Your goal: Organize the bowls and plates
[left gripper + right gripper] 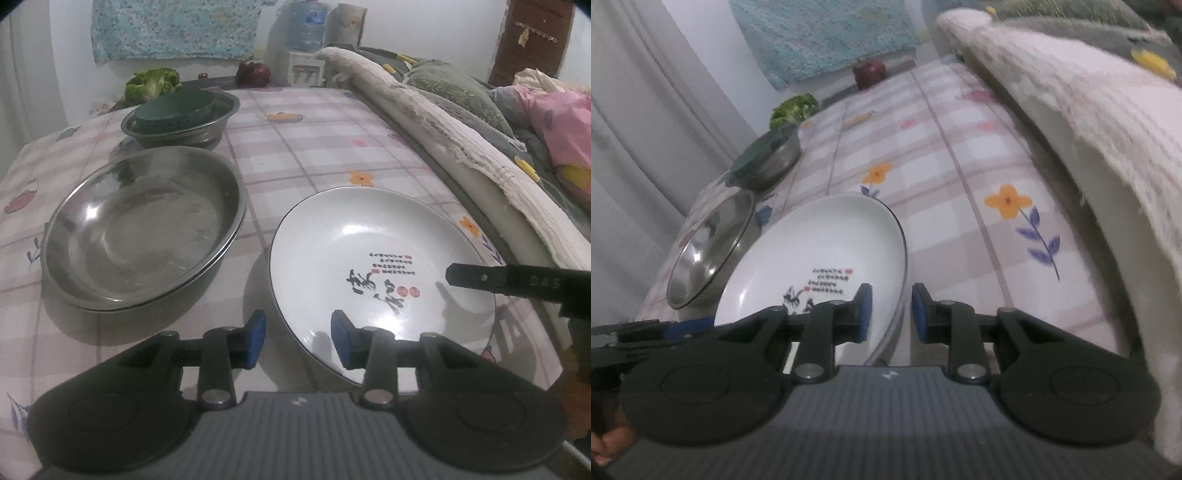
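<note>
A white plate [369, 258] [827, 240] with black calligraphy lies on the checked tablecloth [314, 140]. My left gripper [298, 339] stands open astride the plate's near left rim, its blue pads clear of it. At the plate's right rim my right gripper [891, 314] is open too, one pad over the inside and one outside; one of its fingers [476, 277] shows in the left wrist view. Left of the plate sit stacked wide steel bowls [140, 225] [709, 247]. Further back, a steel bowl [207, 125] [783, 158] holds a green bowl [173, 107].
Rolled bedding [443, 122] [1071, 110] runs along the table's right side, close to the plate. A lettuce [151, 83] and a red onion [253, 74] lie at the far end, with a water dispenser [306, 29] behind. A curtain hangs on the left.
</note>
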Demonstrator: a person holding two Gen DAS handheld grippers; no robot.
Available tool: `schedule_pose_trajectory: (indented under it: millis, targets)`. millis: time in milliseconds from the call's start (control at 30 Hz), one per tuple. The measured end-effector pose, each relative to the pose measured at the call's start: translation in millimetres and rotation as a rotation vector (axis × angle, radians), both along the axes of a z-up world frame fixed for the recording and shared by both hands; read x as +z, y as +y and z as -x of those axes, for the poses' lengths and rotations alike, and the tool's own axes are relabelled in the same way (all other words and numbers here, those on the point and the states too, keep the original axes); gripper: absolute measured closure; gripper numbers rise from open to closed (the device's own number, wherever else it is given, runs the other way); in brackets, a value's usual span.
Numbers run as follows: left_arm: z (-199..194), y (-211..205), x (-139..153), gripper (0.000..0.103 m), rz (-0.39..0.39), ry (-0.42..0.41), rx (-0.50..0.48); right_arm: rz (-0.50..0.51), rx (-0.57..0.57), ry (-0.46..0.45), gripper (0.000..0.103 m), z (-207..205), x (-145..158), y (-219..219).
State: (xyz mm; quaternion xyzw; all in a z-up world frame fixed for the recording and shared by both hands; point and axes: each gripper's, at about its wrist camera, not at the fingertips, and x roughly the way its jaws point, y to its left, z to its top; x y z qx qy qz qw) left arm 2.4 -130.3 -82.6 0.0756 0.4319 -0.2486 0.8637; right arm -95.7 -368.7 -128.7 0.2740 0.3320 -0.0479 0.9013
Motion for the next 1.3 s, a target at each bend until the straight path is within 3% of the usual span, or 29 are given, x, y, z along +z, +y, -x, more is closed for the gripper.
schedule_pose_trajectory:
  millis: [100, 200, 367, 467, 767, 1300]
  targets:
    - [-5, 0, -3, 0.050, 0.017, 0.014, -0.004, -0.076, -0.005, -0.024, 0.068, 2, -3, -6]
    - [-7, 2, -5, 0.035, 0.040, 0.016, -0.010, -0.152, 0.004, -0.059, 0.046, 4, -5, -11]
    - [-9, 7, -7, 0.020, 0.060, 0.021, -0.011, -0.231, 0.027, -0.100, 0.001, 2, -4, -13]
    - [-11, 9, -9, 0.012, 0.075, 0.033, -0.007, -0.215, 0.034, -0.090, 0.001, -1, -2, -11]
    - [-15, 14, -17, 0.004, 0.093, 0.085, -0.002, -0.141, 0.049, -0.061, 0.001, -6, 0, -2]
    - [-14, 12, -18, 0.000, 0.080, 0.088, -0.016, -0.129, 0.045, -0.035, 0.001, -11, 3, 1]
